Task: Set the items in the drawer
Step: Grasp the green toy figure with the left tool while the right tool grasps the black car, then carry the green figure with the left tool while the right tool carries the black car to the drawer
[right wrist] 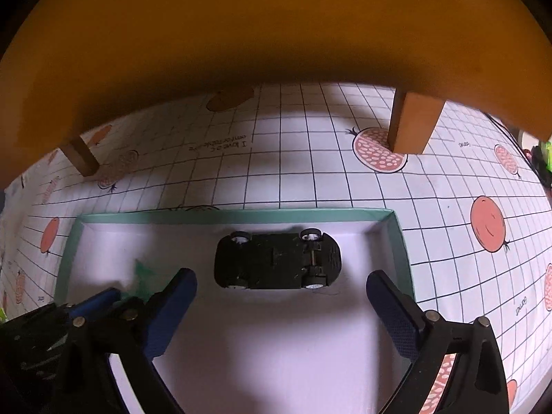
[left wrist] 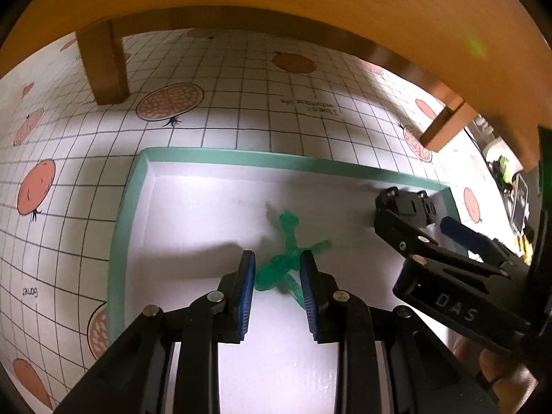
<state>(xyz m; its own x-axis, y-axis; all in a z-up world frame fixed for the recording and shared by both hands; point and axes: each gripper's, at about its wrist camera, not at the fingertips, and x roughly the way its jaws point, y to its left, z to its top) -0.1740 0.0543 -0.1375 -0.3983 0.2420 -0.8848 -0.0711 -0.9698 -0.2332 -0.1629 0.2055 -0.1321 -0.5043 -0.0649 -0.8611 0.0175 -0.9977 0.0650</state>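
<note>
The translucent green plastic figure [left wrist: 288,258] lies on the white floor of the shallow teal-rimmed drawer [left wrist: 127,214], and my left tongs [left wrist: 277,293] close narrowly around it. I cannot tell whether the pads press it. My right tongs [right wrist: 281,310] stand wide and empty — the black toy car [right wrist: 277,260] rests upside down just ahead, on the grid-patterned bench [right wrist: 448,207].

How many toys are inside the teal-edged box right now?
2. A green figure lies between the left hand-held gripper pads; an upturned black toy car sits near the far right wall. Grippers may hide others.
</note>
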